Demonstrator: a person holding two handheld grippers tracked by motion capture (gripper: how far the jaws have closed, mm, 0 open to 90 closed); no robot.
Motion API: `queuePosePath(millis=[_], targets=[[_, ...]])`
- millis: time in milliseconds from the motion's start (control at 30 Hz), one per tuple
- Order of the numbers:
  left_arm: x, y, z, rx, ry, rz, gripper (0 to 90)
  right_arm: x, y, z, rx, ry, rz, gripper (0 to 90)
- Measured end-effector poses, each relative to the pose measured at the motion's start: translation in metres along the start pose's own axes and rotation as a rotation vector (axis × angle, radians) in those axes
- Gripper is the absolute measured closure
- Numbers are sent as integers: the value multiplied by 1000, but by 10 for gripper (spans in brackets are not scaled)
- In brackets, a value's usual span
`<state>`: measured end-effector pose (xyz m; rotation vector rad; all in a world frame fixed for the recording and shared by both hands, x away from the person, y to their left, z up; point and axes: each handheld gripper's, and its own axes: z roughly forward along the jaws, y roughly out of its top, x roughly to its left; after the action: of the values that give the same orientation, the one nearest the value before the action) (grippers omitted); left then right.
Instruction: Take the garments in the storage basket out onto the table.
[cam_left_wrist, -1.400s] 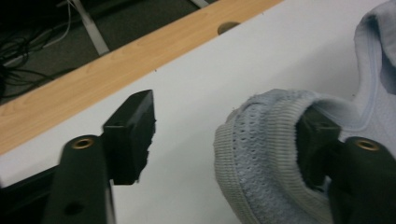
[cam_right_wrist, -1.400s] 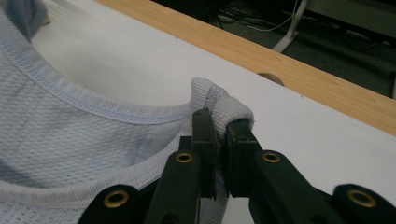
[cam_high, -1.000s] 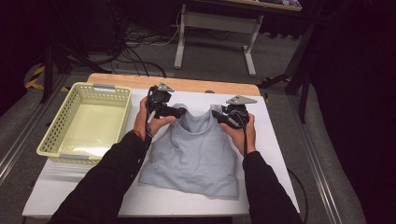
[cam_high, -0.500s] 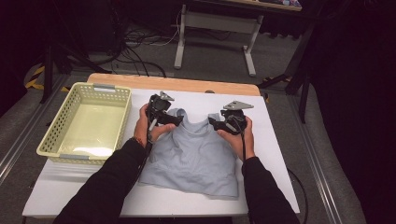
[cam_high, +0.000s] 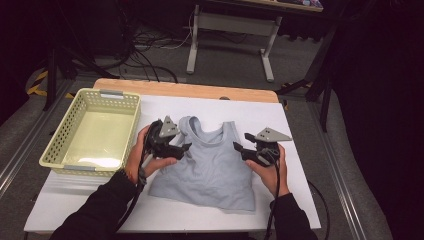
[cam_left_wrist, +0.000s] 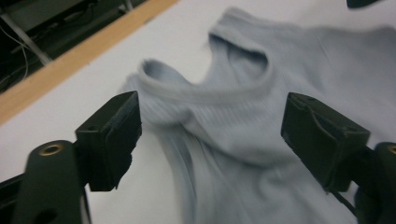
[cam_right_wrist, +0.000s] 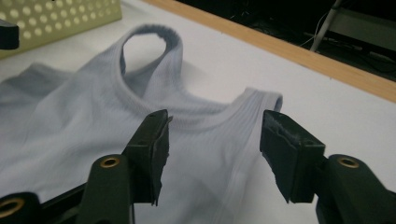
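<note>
A light blue tank top (cam_high: 212, 165) lies flat on the white table (cam_high: 300, 145). Its two straps point to the far side of the table.

The left gripper (cam_high: 186, 148) sits at the left edge of the top, just below the left strap (cam_high: 184, 123). Its jaws stand wide apart, with nothing pinched between them. They have just been closing a little. In the left gripper view the left gripper (cam_left_wrist: 210, 135) looks over the cloth, and the strap (cam_left_wrist: 163, 84) lies just ahead of the jaws, between them.

The right gripper (cam_high: 236, 147) sits at the right edge of the top, just below the right strap (cam_high: 230, 127). Its jaws are apart too, and they have just been closing a little. In the right gripper view the right gripper (cam_right_wrist: 212, 140) hangs over the cloth, with the strap (cam_right_wrist: 261, 105) just ahead of its jaws. The pads do not press on the cloth.

A yellow basket (cam_high: 50, 155) stands just beside the left hand (cam_high: 145, 162), on the side away from the top.
</note>
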<state>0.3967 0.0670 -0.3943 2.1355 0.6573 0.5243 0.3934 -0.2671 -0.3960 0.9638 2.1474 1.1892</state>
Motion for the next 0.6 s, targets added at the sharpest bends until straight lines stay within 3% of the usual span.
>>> queuePosePath(millis=[33, 67, 200, 267, 333, 367, 433, 500, 533, 600], targets=[[0, 0, 0, 0, 0, 0, 274, 2, -5, -3, 3, 1, -9, 450], [-10, -16, -4, 42, -11, 29, 305, 3, -11, -6, 14, 7, -6, 460], [-22, -42, -10, 87, -65, 38, 419, 7, -24, -12, 53, 26, -3, 502], [-29, -58, -15, 100, -102, 52, 477, 9, -33, -16, 81, 30, 4, 515], [-37, -70, -21, 125, -112, 79, 512, 9, -41, -19, 107, 33, 12, 543], [-40, -74, -25, 139, -125, 105, 522, 8, -44, -20, 113, 36, 19, 548], [-46, -79, -30, 146, -152, 109, 523, 7, -53, -21, 133, 32, 45, 558], [-51, -86, -32, 172, -152, 136, 481, 6, -62, -19, 147, 37, 76, 567], [-52, -89, -31, 177, -159, 131, 472, 7, -66, -18, 155, 38, 79, 573], [-49, -95, -30, 151, -183, 69, 465, 7, -69, -14, 174, 39, 77, 588]])
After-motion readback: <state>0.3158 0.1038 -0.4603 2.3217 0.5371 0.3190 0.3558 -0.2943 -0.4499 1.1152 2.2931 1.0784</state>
